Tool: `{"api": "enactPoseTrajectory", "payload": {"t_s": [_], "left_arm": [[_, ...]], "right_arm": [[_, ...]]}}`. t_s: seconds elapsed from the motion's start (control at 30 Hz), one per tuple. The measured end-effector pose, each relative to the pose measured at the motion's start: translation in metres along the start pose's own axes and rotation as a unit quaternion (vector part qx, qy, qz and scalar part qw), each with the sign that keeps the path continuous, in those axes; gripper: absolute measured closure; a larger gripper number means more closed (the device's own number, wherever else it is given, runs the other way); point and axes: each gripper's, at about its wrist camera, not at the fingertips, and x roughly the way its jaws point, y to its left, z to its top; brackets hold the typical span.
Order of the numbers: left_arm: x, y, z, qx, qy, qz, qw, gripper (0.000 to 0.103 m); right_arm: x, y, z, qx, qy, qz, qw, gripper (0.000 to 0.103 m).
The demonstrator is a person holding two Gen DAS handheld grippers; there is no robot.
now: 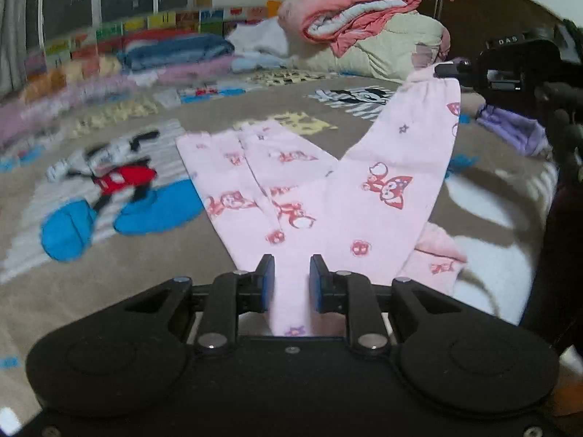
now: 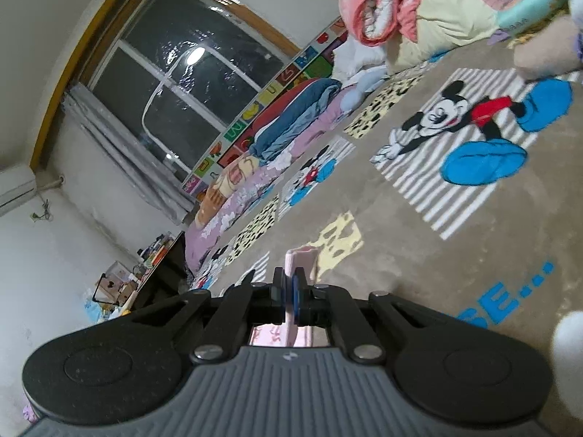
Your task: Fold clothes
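Pink children's trousers with a red fox print lie partly on the brown cartoon blanket. One end is lifted to the upper right, where my right gripper pinches its gathered hem. In the right wrist view that gripper is shut on a thin pink strip of the trousers. My left gripper sits low at the near end. A narrow band of the pink cloth runs between its blue pads, which stand slightly apart from it.
Folded quilts, pink on cream, are stacked at the far end of the bed. Folded blue and lilac bedding lines the window side. A purple garment lies at the right. A dark window is behind.
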Motion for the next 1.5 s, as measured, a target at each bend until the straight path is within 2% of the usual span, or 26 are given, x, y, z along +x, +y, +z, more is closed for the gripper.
{"api": "enactPoseTrajectory", "payload": {"t_s": [0.03, 0.13, 0.2, 0.37, 0.57, 1.17, 1.5], "left_arm": [[0.005, 0.001, -0.002, 0.002, 0.019, -0.015, 0.9997, 0.065], [0.002, 0.0, -0.003, 0.003, 0.017, -0.029, 0.9994, 0.062], [-0.005, 0.002, -0.001, -0.002, 0.006, -0.044, 0.999, 0.051], [-0.013, -0.008, -0.007, 0.026, -0.004, -0.069, 0.9973, 0.051], [-0.01, -0.016, -0.019, 0.051, 0.011, -0.085, 0.995, 0.05], [-0.019, 0.004, -0.024, 0.026, 0.017, -0.121, 0.9922, 0.049], [-0.023, 0.014, -0.029, -0.001, 0.01, -0.138, 0.9903, 0.044]], "right_arm": [[0.002, 0.004, 0.001, -0.004, 0.001, 0.003, 1.0, 0.097], [0.011, 0.018, 0.007, -0.007, 0.004, 0.008, 1.0, 0.097], [0.02, 0.026, 0.011, -0.007, 0.007, 0.011, 1.0, 0.097], [0.047, 0.045, 0.02, -0.01, 0.013, 0.014, 1.0, 0.097], [0.076, 0.061, 0.024, -0.01, 0.023, 0.013, 1.0, 0.097], [0.155, 0.109, 0.013, -0.071, 0.065, 0.006, 0.995, 0.097], [0.199, 0.119, -0.003, -0.096, 0.091, -0.011, 0.991, 0.097]]}}
